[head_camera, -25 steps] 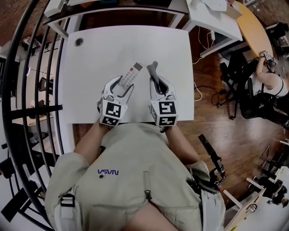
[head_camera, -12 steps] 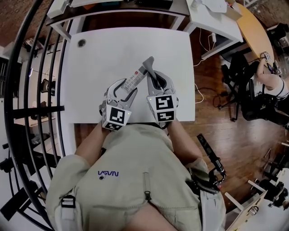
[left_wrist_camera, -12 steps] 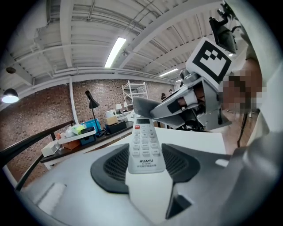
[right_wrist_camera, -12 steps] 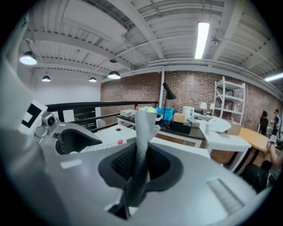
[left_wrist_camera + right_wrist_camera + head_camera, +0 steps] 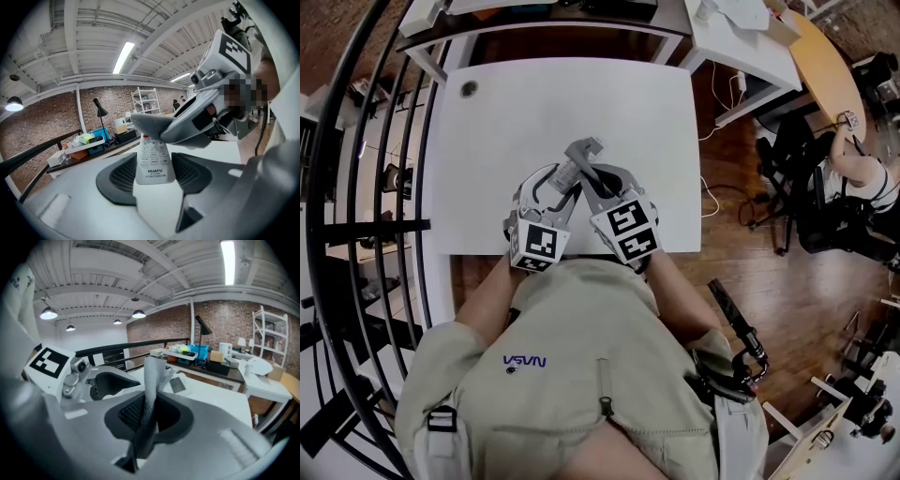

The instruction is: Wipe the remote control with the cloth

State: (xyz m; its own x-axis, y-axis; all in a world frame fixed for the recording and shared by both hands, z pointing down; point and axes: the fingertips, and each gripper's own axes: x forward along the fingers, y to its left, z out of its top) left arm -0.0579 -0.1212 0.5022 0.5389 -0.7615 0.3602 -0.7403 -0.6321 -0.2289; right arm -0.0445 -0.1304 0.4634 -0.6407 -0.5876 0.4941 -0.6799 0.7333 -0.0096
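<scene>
Mid-task, prob. early in the wipe; clamping the remote control by its near end w/ the left gripper, pads tight on both long edges, jaws fairly wide to fit it; holding it clear above the white table, far end pointing away & a bit to the right; pinching the grey cloth in the right gripper, jaws nearly together w/ fabric squeezed between; laying the cloth's free end over the remote's far end, touching the top btn rows; done so far, judging by this: pick-up of both items, first contact at the tip; left to do: run the cloth down the btn face toward the near end, bare at present; then sides & back, unseen here.
</scene>
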